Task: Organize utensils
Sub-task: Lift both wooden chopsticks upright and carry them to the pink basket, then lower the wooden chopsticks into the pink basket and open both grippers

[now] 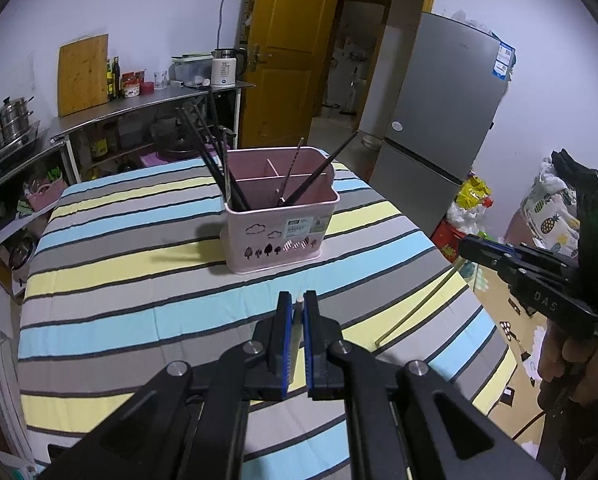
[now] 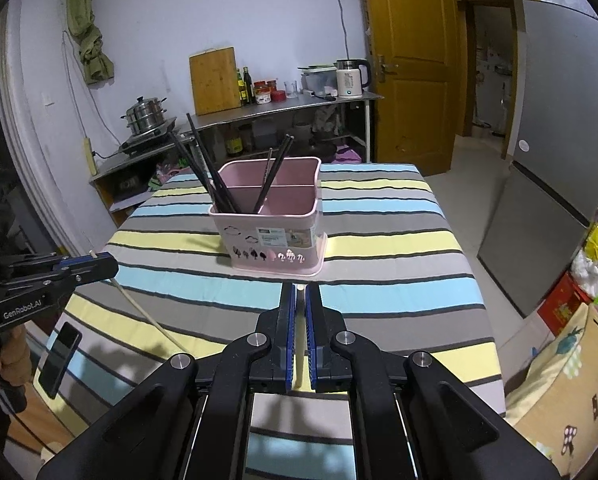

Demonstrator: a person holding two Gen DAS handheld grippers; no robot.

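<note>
A pink divided utensil holder point(image 1: 279, 220) stands on the striped table, with several dark chopsticks point(image 1: 207, 152) leaning in its compartments; it also shows in the right wrist view point(image 2: 271, 224). My left gripper point(image 1: 298, 300) is shut on a pale wooden chopstick point(image 1: 299, 308), held just in front of the holder. My right gripper point(image 2: 300, 292) is shut on another pale chopstick point(image 2: 300, 289). The left gripper's chopstick shows hanging down in the right wrist view point(image 2: 147, 316). The right gripper's chopstick shows in the left wrist view point(image 1: 415, 308).
The table has a striped cloth point(image 1: 139, 240). A black phone point(image 2: 59, 360) lies near its left edge. A steel counter point(image 2: 283, 108) with kettle, bottles and cutting board stands behind. A grey fridge point(image 1: 439, 120) and a yellow door point(image 2: 411, 60) are on the right.
</note>
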